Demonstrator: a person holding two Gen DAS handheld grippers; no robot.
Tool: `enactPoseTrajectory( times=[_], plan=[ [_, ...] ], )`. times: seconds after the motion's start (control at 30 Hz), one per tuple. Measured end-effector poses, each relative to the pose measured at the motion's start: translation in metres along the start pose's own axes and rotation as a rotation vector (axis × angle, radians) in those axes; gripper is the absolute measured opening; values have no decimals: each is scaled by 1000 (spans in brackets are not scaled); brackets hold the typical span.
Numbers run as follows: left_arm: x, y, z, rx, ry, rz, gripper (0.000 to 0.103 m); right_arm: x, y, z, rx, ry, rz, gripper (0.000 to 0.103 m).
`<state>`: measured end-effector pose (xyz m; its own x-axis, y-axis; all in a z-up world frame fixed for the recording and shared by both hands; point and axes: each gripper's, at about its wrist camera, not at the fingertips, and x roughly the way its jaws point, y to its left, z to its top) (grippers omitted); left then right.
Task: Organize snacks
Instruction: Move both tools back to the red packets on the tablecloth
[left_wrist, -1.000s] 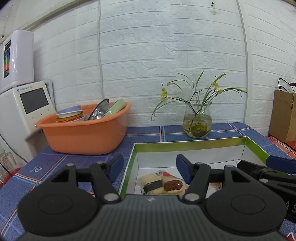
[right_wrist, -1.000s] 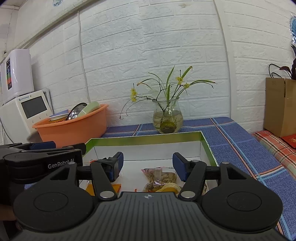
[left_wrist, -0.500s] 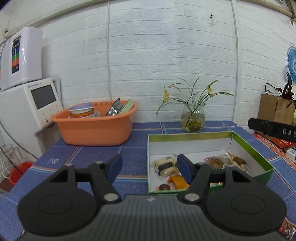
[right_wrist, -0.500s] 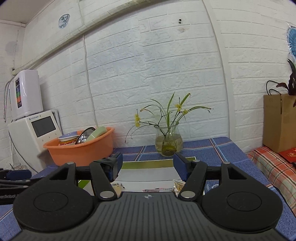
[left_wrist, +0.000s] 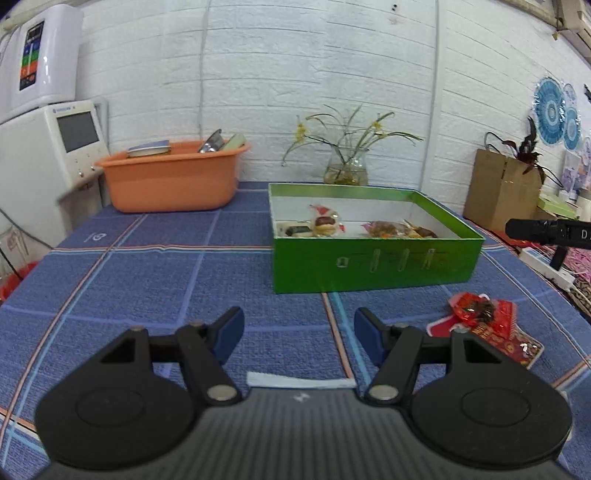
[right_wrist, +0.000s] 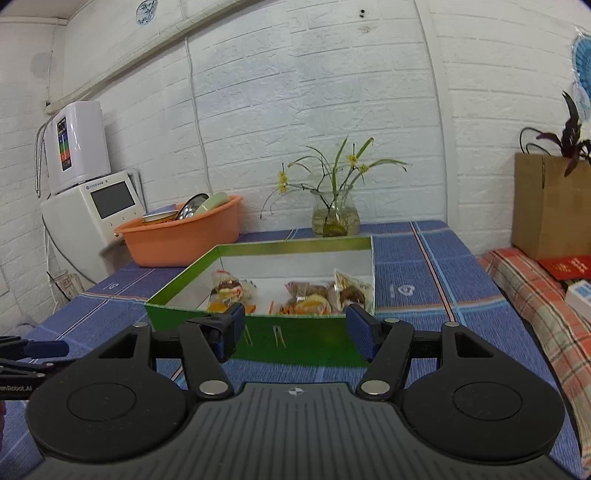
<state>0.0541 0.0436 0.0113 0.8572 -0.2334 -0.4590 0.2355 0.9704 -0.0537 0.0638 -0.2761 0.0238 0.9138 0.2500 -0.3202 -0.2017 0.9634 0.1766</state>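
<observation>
A green box (left_wrist: 373, 264) with a white inside stands on the blue checked tablecloth and holds several wrapped snacks (left_wrist: 325, 225). It also shows in the right wrist view (right_wrist: 295, 341), with snacks (right_wrist: 306, 297) inside. A red snack packet (left_wrist: 484, 325) lies on the cloth in front of the box, to the right. A white strip (left_wrist: 299, 380) lies just before my left gripper (left_wrist: 299, 334), which is open and empty, well short of the box. My right gripper (right_wrist: 293, 332) is open and empty, close to the box's front wall.
An orange basin (left_wrist: 170, 181) with dishes stands at the back left beside a white appliance (left_wrist: 48, 155). A glass vase with flowers (left_wrist: 345, 170) stands behind the box. A cardboard box (left_wrist: 502, 192) and a plaid cloth (right_wrist: 535, 295) are at the right.
Both grippers have pulled back out of the box and away from it. The box's front wall and the red packet on the cloth have come into view. Both stay open.
</observation>
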Motion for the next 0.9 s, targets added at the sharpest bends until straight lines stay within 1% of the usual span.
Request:
enactPoseTrajectory(
  times=[0.1, 0.17, 0.27, 0.4, 0.5, 0.67, 0.8, 0.87, 0.9],
  plan=[
    [-4, -14, -7, 22, 14, -60, 66, -9, -12, -11, 45, 80, 24, 100],
    [-8, -23, -12, 33, 27, -88, 67, -14, -19, -20, 80, 124, 12, 100],
    [-9, -38, -17, 73, 49, -126, 68, -22, -25, -34, 112, 137, -13, 100],
    [-9, -61, -21, 123, 78, -201, 68, -24, -24, -43, 58, 104, -47, 100],
    [-8, -79, -24, 171, 99, -271, 68, -21, -24, -43, -3, 93, -44, 100],
    [-12, -105, -30, 255, 111, -323, 68, -16, -27, -44, -46, 109, -3, 100],
    [-10, -117, -33, 293, 131, -344, 68, -10, -28, -45, -87, 116, 15, 100],
    [-8, -119, -34, 304, 142, -355, 68, -2, -30, -44, -98, 137, 26, 100],
    [-7, -120, -34, 306, 149, -363, 68, 4, -30, -44, -108, 162, 54, 100]
  ],
)
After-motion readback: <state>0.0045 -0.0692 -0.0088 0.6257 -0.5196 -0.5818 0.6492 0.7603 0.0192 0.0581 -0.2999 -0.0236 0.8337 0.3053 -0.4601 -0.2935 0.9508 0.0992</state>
